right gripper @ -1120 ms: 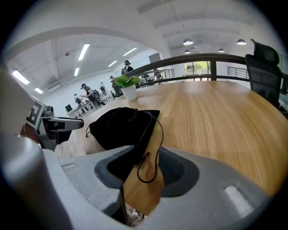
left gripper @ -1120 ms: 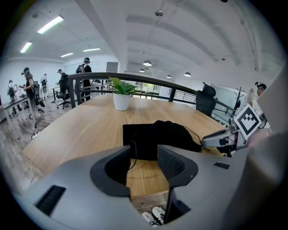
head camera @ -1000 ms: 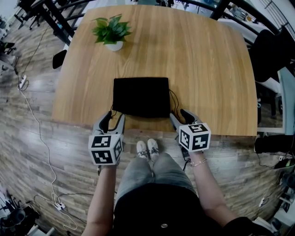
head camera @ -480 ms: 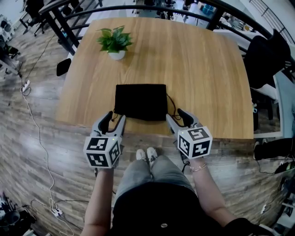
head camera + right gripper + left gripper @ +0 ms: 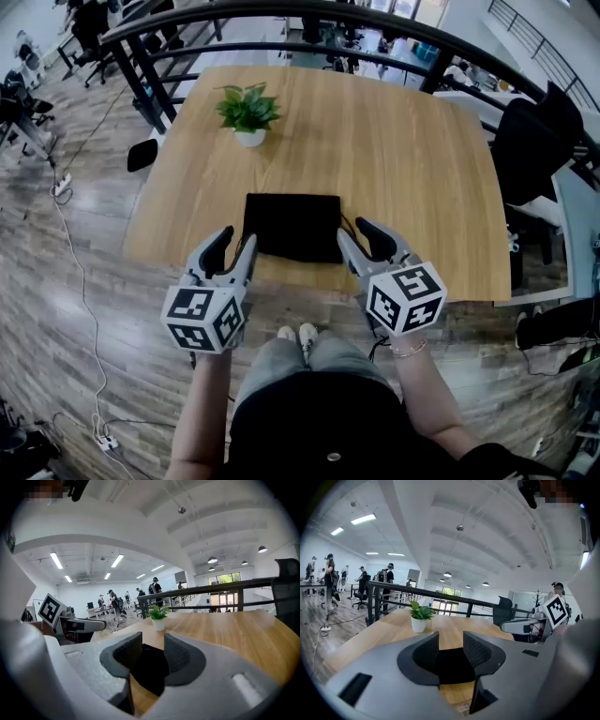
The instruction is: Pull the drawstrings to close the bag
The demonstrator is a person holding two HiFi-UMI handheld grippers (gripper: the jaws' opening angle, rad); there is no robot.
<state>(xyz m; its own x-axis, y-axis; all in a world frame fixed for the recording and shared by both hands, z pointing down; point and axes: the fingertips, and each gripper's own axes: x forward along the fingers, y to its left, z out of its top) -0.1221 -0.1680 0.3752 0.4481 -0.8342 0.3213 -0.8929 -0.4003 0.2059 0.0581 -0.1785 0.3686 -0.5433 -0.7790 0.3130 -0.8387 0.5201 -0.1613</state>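
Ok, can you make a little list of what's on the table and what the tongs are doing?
table: wooden, light brown
bag: black, lying flat near the table's front edge
plant: small and green, in a white pot, at the far left of the table
left tongs: open, have just been closing a little, nothing between them, near the bag's left corner
right tongs: open, have just been closing a little, nothing between them, near the bag's right corner
held: nothing
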